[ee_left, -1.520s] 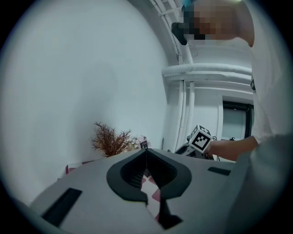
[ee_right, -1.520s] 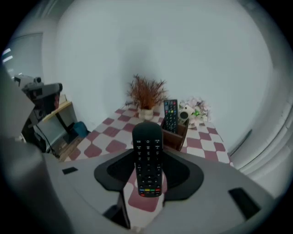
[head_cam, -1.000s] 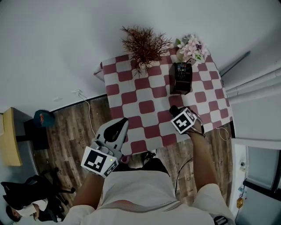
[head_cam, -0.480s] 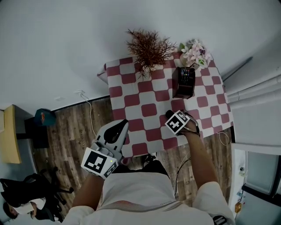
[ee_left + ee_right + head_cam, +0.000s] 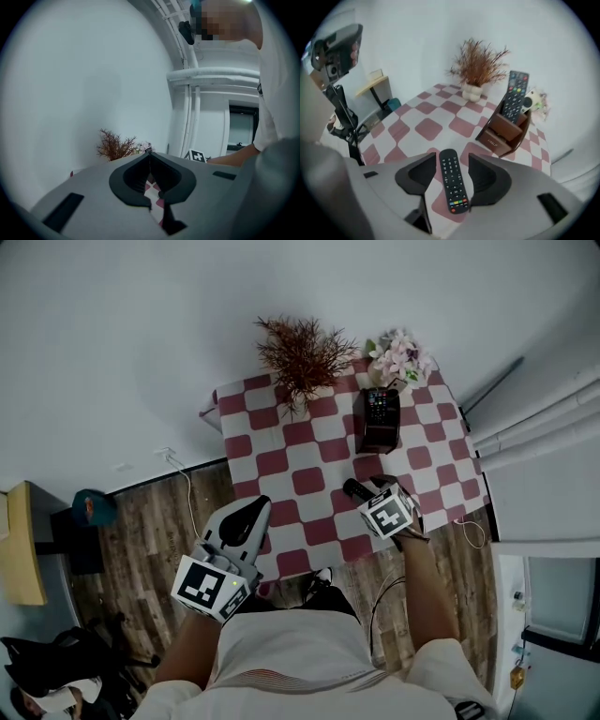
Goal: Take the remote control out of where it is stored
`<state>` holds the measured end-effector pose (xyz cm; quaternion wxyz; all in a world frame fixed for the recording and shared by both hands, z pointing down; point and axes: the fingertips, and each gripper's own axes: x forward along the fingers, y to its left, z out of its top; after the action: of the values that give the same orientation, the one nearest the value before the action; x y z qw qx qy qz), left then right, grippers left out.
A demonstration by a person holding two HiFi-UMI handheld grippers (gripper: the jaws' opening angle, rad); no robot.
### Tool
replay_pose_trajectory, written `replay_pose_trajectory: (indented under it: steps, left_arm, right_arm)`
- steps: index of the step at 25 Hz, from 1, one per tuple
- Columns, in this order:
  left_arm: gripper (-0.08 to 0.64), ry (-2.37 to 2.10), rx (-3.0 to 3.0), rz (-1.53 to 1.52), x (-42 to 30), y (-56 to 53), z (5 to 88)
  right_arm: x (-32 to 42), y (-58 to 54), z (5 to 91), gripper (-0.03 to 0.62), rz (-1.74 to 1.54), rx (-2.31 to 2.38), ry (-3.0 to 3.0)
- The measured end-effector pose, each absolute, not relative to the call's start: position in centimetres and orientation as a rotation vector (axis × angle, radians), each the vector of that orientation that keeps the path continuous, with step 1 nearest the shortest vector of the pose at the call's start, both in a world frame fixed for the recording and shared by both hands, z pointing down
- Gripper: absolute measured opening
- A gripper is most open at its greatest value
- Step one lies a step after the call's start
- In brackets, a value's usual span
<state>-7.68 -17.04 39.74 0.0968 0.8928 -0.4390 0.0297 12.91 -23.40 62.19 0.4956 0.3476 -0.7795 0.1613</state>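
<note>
Right gripper view gives me the clearest read: a black remote (image 5: 452, 187) lies flat on the checked tablecloth (image 5: 309, 451), close to the tabletop's near right edge, between the jaws of the right gripper (image 5: 452, 158); those jaws have just been opening and stand wide, with a gap showing on the remote's left side, so I take it as let go rather than held; the left gripper (image 5: 150, 157) sits just off the tabletop's near left corner, tips together and nothing between them; a second remote (image 5: 515, 93) stands upright in the wooden holder (image 5: 375, 439) near the far right corner; by my judgement the job is all but done, one remote being out and resting on the cloth, and what is left is to draw the right gripper clear, unless the second remote is wanted too, which the task does not say; the cloth is red and white squares and covers the whole tabletop; a dried brown plant (image 5: 300, 352) stands at the far edge and pink flowers (image 5: 398, 357) at the far right corner, just beside the holder; around it I see white walls, a wooden floor (image 5: 159, 531), white pipes (image 5: 534, 423) on the right, a cable (image 5: 183, 465) trailing by the left wall, and an office chair (image 5: 84, 652) well apart at the lower left.
</note>
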Motion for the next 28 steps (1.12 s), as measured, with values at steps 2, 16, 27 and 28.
replay_pose_trajectory:
  steps: [2,16,27,28]
  left_arm:
    - [0.011,-1.29,2.665,0.082,-7.3,-17.3,39.1]
    - [0.011,-1.205,2.815,-0.012,-4.4,-18.2,33.8]
    - [0.009,-1.177,2.868,-0.01,-3.5,-17.9,32.4]
    - [0.008,-1.178,2.867,-0.009,-3.5,-17.9,32.4]
  right_arm:
    - [13.0,-23.8,58.7,0.218,0.38,0.958,-1.998]
    - [15.9,-19.9,39.6,0.035,0.211,1.655,-2.455]
    - [16.6,-18.3,35.7,0.025,0.11,1.823,-2.47]
    - [16.7,-18.3,35.6,0.025,0.108,1.834,-2.466]
